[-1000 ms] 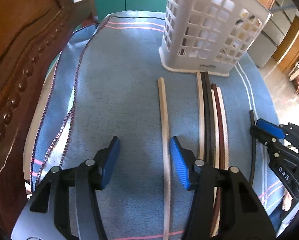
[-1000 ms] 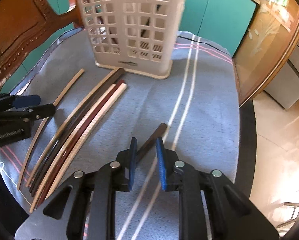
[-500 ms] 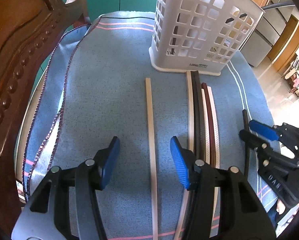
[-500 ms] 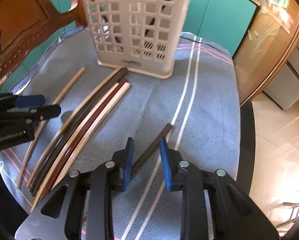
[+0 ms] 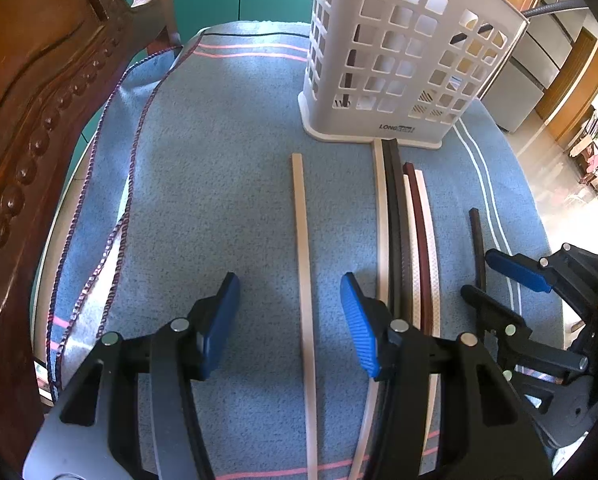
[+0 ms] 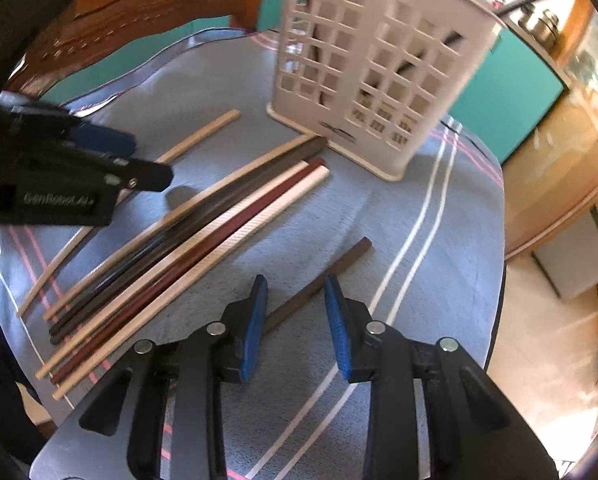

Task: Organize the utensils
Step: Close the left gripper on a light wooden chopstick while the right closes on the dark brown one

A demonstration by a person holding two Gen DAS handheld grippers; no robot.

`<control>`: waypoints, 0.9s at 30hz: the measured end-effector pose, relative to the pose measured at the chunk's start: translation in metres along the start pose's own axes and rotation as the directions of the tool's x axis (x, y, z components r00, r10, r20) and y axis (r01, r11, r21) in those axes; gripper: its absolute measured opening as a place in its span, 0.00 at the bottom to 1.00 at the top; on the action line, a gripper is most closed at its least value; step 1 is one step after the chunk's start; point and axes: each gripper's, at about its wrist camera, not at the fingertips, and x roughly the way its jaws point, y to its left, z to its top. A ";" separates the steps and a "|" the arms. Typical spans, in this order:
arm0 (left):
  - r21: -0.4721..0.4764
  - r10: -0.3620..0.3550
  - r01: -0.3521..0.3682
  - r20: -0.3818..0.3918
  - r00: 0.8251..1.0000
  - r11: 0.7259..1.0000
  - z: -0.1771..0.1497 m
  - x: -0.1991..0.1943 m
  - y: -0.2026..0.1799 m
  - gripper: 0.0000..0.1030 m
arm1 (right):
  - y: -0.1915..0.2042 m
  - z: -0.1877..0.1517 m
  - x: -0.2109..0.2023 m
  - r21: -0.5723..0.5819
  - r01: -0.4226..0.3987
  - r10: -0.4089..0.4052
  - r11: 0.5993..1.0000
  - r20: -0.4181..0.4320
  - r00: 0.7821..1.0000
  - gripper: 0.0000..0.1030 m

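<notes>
Left gripper (image 5: 289, 312) spread wide astride a lone pale chopstick (image 5: 303, 248), right gripper (image 6: 295, 316) parted around a dark chopstick (image 6: 319, 282), the bundle of chopsticks (image 6: 203, 236) reaching the white basket (image 5: 399, 72) holding several dark sticks.

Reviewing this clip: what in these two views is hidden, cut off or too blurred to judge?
- Left wrist view: near ends of the single pale chopstick and the bundle of chopsticks run under the left gripper and off the bottom edge.
- Right wrist view: the white basket is motion-blurred, so its contents cannot be counted.
- Right wrist view: the dark chopstick near end is hidden behind the right gripper; contact is unclear.
</notes>
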 end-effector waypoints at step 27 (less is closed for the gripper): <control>0.003 0.007 -0.007 -0.040 0.999 1.000 0.030 0.013 0.000 0.52 | -0.068 -0.002 -0.013 0.313 -0.014 0.020 0.950 -0.017 1.000 0.37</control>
